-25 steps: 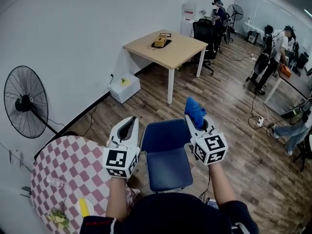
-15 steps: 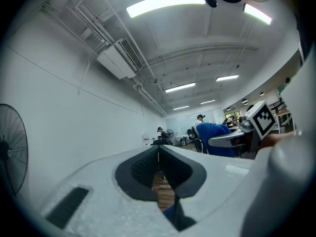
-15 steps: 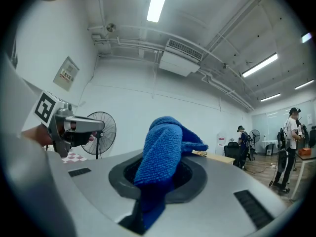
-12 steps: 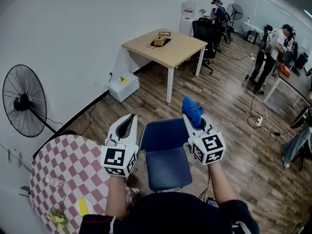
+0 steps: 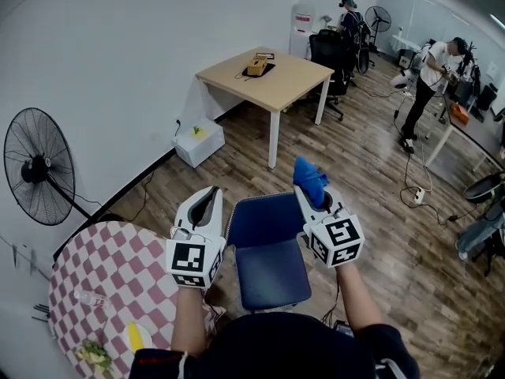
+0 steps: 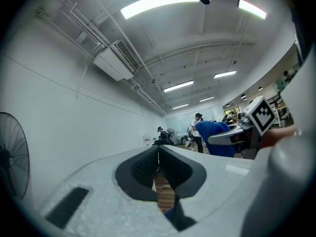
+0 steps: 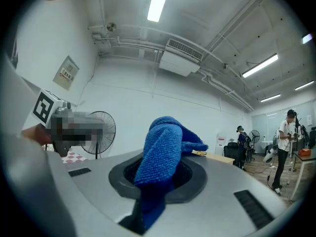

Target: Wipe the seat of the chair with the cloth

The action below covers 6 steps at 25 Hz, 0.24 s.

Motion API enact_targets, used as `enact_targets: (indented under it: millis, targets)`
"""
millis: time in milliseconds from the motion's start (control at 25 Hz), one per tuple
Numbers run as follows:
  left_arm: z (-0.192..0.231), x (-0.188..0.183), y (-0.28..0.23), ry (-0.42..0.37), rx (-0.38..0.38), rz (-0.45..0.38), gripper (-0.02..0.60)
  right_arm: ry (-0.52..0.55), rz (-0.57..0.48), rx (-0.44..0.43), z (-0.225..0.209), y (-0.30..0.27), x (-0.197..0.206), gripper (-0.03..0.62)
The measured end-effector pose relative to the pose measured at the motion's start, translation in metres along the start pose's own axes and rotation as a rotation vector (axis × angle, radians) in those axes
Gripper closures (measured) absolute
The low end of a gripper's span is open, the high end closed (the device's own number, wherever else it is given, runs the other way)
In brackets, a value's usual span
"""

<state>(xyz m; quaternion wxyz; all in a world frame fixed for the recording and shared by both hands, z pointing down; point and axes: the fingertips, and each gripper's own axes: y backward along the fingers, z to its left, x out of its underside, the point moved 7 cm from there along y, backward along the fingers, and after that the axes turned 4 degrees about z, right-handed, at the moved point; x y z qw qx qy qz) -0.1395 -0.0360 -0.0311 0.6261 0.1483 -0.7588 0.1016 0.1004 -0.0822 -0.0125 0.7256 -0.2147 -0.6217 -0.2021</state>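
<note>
A blue padded chair (image 5: 268,247) stands on the wood floor right below me, its seat facing up. My right gripper (image 5: 309,193) is held above the chair's right side and is shut on a bunched blue cloth (image 5: 310,180), which sticks up from its jaws (image 7: 165,152). My left gripper (image 5: 207,205) hovers above the chair's left edge, shut with nothing in it; its dark pads (image 6: 148,168) meet. Both grippers point up and away from the seat. The cloth (image 6: 213,137) also shows in the left gripper view.
A round table with a pink checked cloth (image 5: 110,275) is at my left, a plate of food (image 5: 102,347) on it. A black floor fan (image 5: 38,168) stands by the wall. Ahead is a wooden desk (image 5: 268,77). People (image 5: 430,73) stand at the far right, with cables on the floor.
Both grippers and the cloth keep their places above the chair. A person at the far right has walked further away.
</note>
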Motion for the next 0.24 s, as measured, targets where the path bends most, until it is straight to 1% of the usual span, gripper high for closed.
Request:
enact_targets:
  millis: [240]
  targets:
    - [-0.0017,-0.0013,0.0020,-0.016,-0.003,-0.006,0.563,-0.011,-0.004,0.008,-0.0010,0.0007,0.0044,0.545]
